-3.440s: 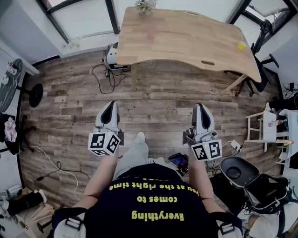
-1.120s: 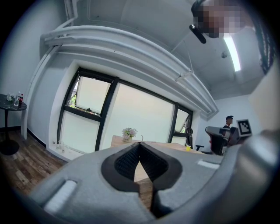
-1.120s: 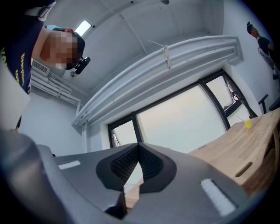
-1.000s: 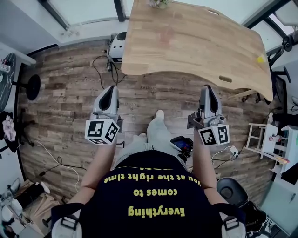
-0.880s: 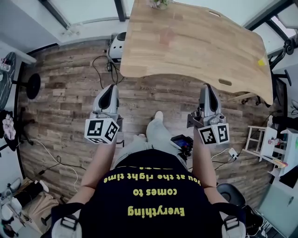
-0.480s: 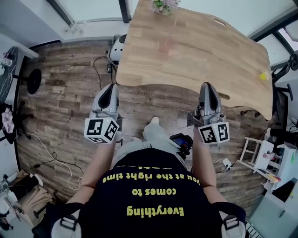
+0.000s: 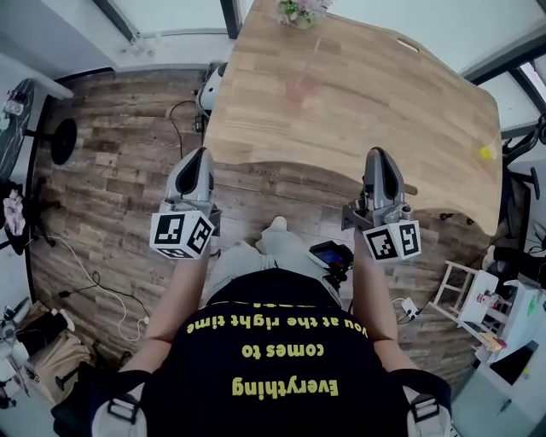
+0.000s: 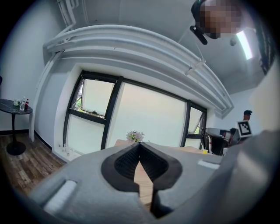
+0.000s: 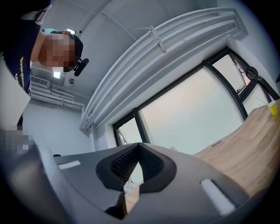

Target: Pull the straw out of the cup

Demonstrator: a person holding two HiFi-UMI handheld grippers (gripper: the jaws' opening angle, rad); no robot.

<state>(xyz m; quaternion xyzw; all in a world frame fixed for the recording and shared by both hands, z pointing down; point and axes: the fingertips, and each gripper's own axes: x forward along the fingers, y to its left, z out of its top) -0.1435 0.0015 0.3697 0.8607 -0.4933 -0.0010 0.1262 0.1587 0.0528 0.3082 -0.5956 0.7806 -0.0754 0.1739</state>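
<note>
Two hand-held grippers were held side by side, level with the near edge of a wooden table (image 7: 384,102), both noses pointed toward it. The left gripper (image 7: 200,154) was seen over the plank floor (image 7: 111,171), just off the table's near left corner; the right gripper (image 7: 376,154) was seen at the near edge. Each marker cube (image 7: 182,235) was turned up to the head view.

In the left gripper view the jaws were closed tip to tip, nothing caught between them; only a sliver of tabletop showed through the gap behind the tips. In the right gripper view the jaws were likewise pressed together and empty.

The cup (image 7: 296,88) was made out only as a faint reddish, see-through patch on the far half of the table, left of its middle, well ahead of both grippers and apart from them. The straw could not be made out at this size, so neither its long axis nor its pointing could be told. In neither gripper view could the cup be picked out, the gripper bodies covering the lower field.

A small bunch of flowers (image 7: 294,10) was noted at the far table edge, partly cut off by the frame. A small yellow object (image 7: 485,152) lay near the right end, kind not determinable.
</note>
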